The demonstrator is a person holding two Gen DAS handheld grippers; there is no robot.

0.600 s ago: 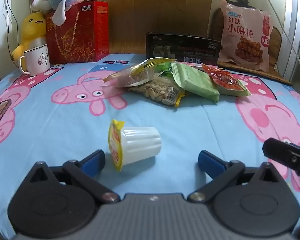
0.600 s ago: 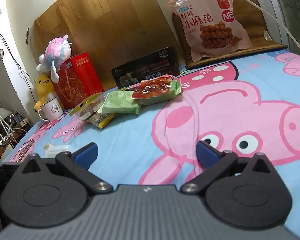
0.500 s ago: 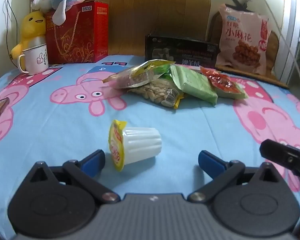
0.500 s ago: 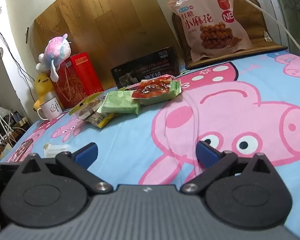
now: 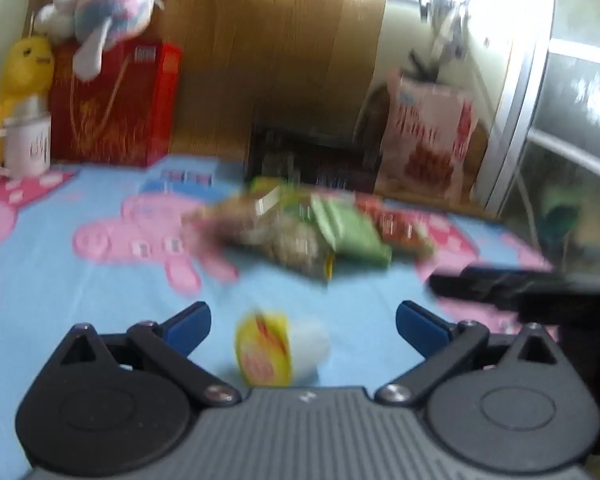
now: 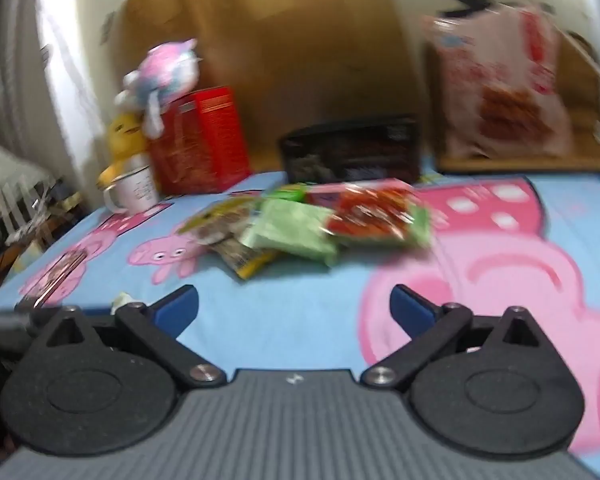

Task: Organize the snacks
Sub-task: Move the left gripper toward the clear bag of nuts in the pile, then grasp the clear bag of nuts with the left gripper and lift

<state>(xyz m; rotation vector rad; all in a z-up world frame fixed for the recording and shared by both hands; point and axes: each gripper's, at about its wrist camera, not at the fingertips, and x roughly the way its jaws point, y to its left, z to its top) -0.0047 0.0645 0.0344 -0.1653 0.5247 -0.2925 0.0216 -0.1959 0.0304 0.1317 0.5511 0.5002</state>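
A white jelly cup (image 5: pixel 284 346) with a yellow lid lies on its side on the blue cartoon-pig sheet (image 5: pixel 60 292). My left gripper (image 5: pixel 303 326) is open, its blue fingertips either side of the cup and clear of it. A pile of snack packets (image 5: pixel 320 232) lies further back: a nut bag, a green packet (image 6: pixel 296 232) and a red packet (image 6: pixel 374 212). My right gripper (image 6: pixel 294 306) is open over bare sheet, with the pile ahead of it. Both views are blurred. The right gripper's black body (image 5: pixel 520 288) shows at the right in the left wrist view.
At the back stand a red gift box (image 5: pixel 112 104) with plush toys, a white mug (image 5: pixel 24 146), a black box (image 6: pixel 352 152) and a large pink snack bag (image 6: pixel 504 88). A phone (image 6: pixel 56 274) lies near the sheet's left edge.
Both grippers have swung and moved forward; the views are now blurred. The jelly cup now sits between the left fingertips, and the snack pile looks closer in the right wrist view.
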